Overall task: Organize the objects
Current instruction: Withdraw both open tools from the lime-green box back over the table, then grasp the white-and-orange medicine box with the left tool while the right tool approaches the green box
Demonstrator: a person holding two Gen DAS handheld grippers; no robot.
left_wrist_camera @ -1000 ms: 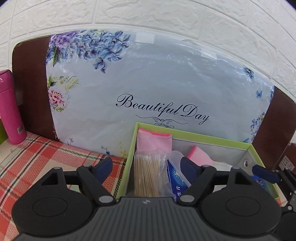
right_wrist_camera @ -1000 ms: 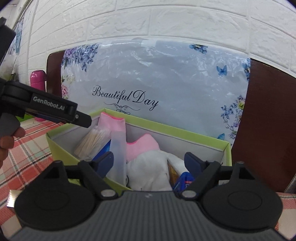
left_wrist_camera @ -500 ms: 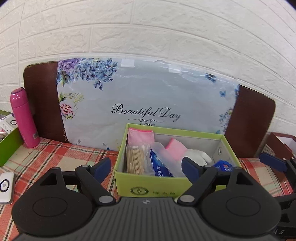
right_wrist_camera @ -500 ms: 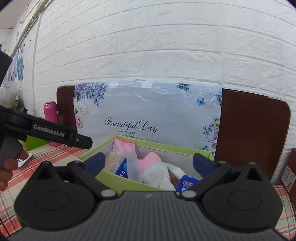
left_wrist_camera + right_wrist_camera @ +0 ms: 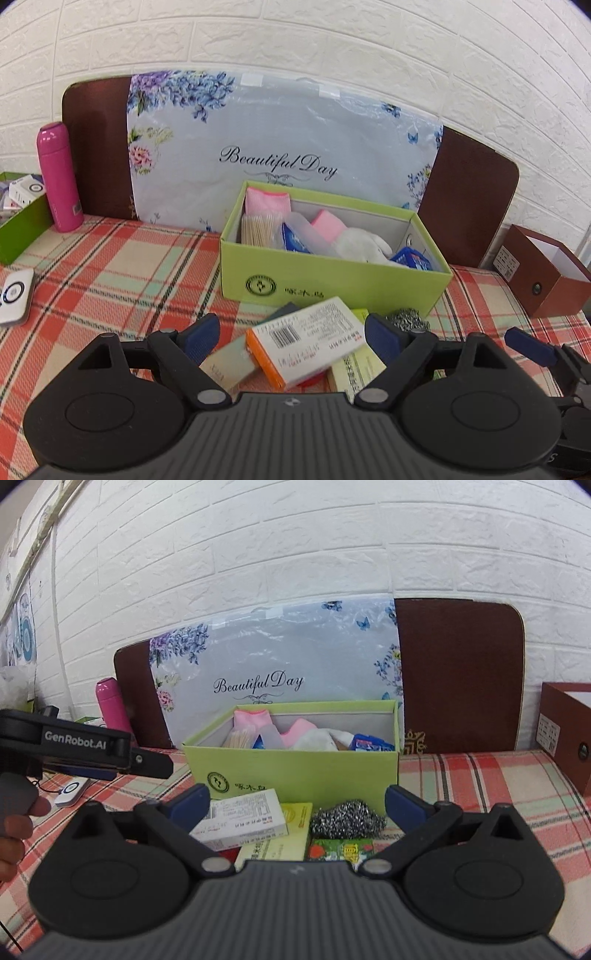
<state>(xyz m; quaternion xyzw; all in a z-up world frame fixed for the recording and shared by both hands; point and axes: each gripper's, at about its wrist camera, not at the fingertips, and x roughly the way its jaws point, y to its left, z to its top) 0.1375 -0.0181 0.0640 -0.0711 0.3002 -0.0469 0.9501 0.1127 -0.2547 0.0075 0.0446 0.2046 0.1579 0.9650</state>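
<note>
A green box (image 5: pixel 332 280) (image 5: pixel 295 771) on the plaid tablecloth holds pink cloths, a bag of cotton swabs (image 5: pixel 256 229), a white cloth and blue packets. In front of it lie a white and orange medicine box (image 5: pixel 306 343) (image 5: pixel 243 819), a yellow-green box (image 5: pixel 284 834), a steel wool scrubber (image 5: pixel 347 819) (image 5: pixel 408 323) and a green packet (image 5: pixel 340 849). My left gripper (image 5: pixel 291 339) is open and empty above the medicine box. My right gripper (image 5: pixel 295 805) is open and empty above the pile.
A pink bottle (image 5: pixel 59 177) and another green box (image 5: pixel 18 225) stand at the left. A white device (image 5: pixel 14 295) lies on the cloth. A brown box (image 5: pixel 546 273) stands at the right. A floral bag (image 5: pixel 280 147) leans on the brick wall.
Both grippers have pulled back from the green box and away from the wall. The pile of small boxes and the scrubber in front of the box has come into view.
</note>
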